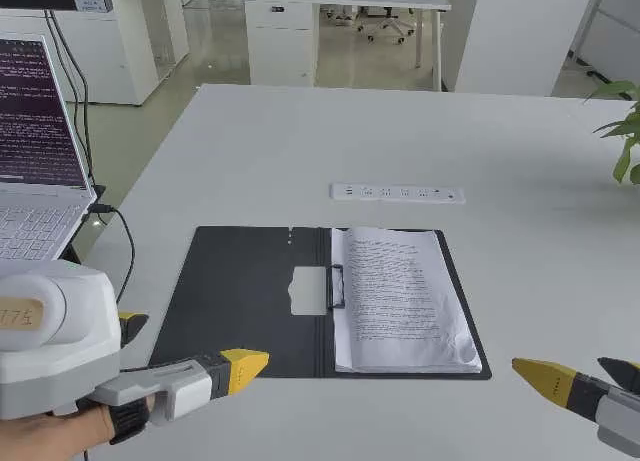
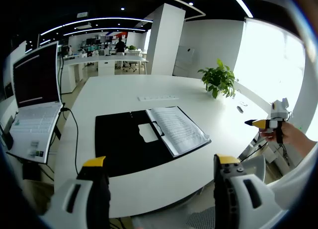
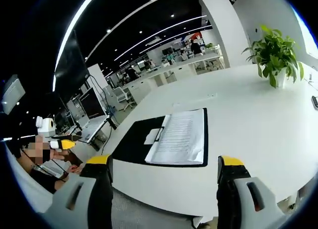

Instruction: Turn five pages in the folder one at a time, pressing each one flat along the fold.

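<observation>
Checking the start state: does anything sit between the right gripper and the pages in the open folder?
Nothing visible does. Bare table lies between the right gripper and the pages.

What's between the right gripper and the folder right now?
Only bare white tabletop lies between the right gripper and the folder, seen in the head view.

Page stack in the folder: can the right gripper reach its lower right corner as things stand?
Probably yes: the right gripper, jaws open, hovers near the page stack, only bare table between.
</observation>
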